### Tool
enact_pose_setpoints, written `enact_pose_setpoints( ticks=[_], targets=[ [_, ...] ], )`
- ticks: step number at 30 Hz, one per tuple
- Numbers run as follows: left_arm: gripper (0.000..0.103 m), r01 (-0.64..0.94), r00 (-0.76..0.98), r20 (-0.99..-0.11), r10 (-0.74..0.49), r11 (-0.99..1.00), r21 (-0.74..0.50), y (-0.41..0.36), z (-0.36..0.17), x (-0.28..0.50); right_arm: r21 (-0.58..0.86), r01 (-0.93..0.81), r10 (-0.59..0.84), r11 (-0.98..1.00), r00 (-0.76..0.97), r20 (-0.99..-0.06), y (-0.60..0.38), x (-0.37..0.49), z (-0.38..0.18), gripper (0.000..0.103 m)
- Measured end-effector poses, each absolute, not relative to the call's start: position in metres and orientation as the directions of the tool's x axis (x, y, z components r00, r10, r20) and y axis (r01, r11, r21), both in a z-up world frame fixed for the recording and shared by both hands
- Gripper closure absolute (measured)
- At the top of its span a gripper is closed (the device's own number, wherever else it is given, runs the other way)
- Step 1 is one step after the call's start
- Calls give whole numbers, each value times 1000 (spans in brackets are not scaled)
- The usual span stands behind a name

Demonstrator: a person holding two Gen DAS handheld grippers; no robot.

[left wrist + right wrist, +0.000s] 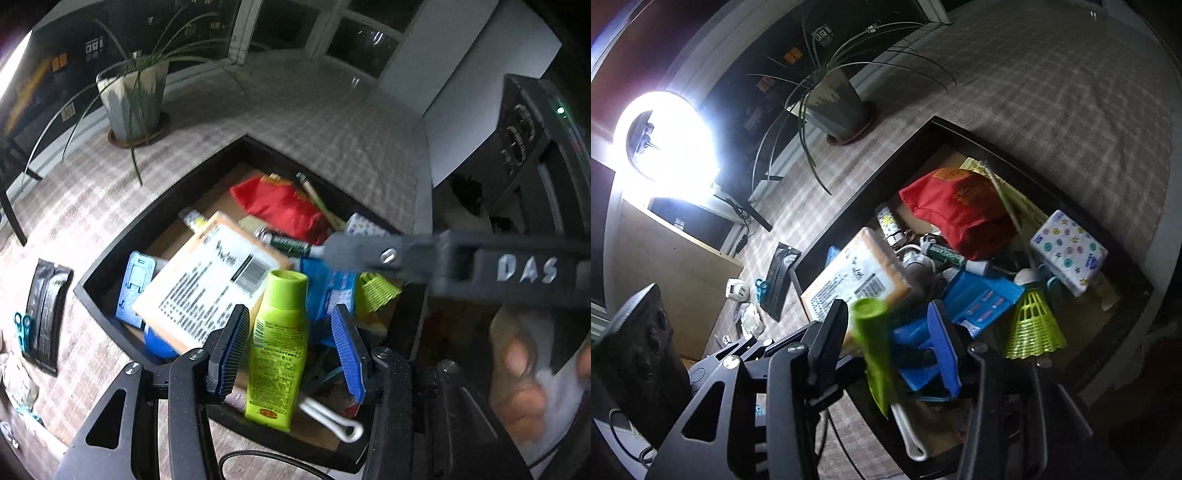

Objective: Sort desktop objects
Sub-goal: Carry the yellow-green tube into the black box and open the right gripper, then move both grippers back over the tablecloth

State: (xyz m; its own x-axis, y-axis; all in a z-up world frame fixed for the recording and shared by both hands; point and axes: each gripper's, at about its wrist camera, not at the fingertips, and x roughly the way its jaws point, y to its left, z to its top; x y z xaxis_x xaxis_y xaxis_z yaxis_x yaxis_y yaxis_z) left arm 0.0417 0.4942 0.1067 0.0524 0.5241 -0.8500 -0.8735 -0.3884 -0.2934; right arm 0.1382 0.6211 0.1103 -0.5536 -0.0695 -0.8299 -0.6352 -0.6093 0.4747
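Observation:
A lime green bottle lies cap away from me in the black tray, on top of the clutter. It shows between the fingers of my left gripper, whose blue pads stand apart from it on both sides. A finger of the right gripper reaches in from the right above the tray. In the right wrist view the bottle is blurred between the spread fingers of my right gripper, and neither pad touches it. A labelled cardboard box lies beside the bottle.
The tray also holds a red bag, a blue packet, a lime shuttlecock and a tissue pack. On the checked cloth lie a black pouch and teal clips. A potted plant stands behind, a ring light glares.

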Motion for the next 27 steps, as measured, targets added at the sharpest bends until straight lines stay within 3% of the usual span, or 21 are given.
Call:
enact_pose_setpoints(
  ticks=[10, 14, 19, 27],
  targets=[
    [59, -866, 61, -883, 465, -415, -278, 497, 77, 33, 483, -640, -101, -597, -538, -837, 619, 143, 95, 58],
    [56, -871, -24, -892, 451, -448, -203, 511, 74, 19, 481, -646, -97, -593, -535, -839, 619, 144, 93, 58],
    [58, -832, -29, -885, 465, -502, -236, 514, 80, 2, 467, -624, -91, -626, -537, -839, 611, 141, 100, 58],
    [57, -785, -89, -874, 478, -574, -234, 451, 105, -2, 400, -508, -69, -763, -550, -832, 574, 111, 122, 53]
  ],
)
